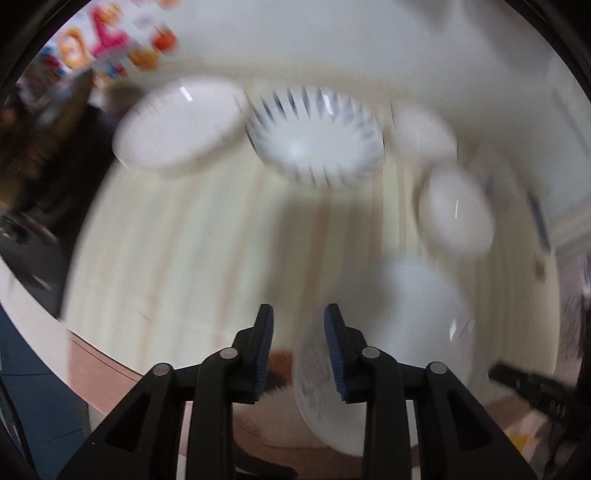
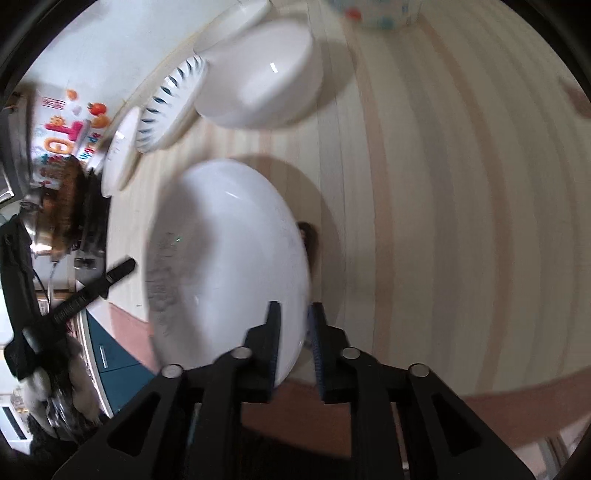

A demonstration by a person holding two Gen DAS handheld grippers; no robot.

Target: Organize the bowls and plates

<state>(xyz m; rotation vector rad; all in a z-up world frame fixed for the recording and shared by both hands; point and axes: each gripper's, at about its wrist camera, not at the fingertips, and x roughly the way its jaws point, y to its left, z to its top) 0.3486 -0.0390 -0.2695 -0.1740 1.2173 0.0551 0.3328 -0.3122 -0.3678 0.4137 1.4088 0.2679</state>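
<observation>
My right gripper [image 2: 293,312] is shut on the rim of a large white plate [image 2: 221,258] and holds it over the light wooden table [image 2: 443,221]. The same plate shows low right in the blurred left wrist view [image 1: 399,314]. My left gripper [image 1: 298,314] is open and empty, just left of that plate. At the back of the table are a white plate [image 1: 181,125], a blue-striped bowl [image 1: 314,136] and two small white bowls [image 1: 421,133] [image 1: 454,214]. The right wrist view shows a white bowl [image 2: 262,74], the striped bowl [image 2: 170,103] and a plate [image 2: 118,155].
A colourful patterned bowl [image 2: 373,14] sits at the far edge of the table. A colourful box [image 2: 62,136] and dark clutter [image 2: 59,206] lie off the table's left end. The table's front edge [image 2: 498,398] is close to my right gripper.
</observation>
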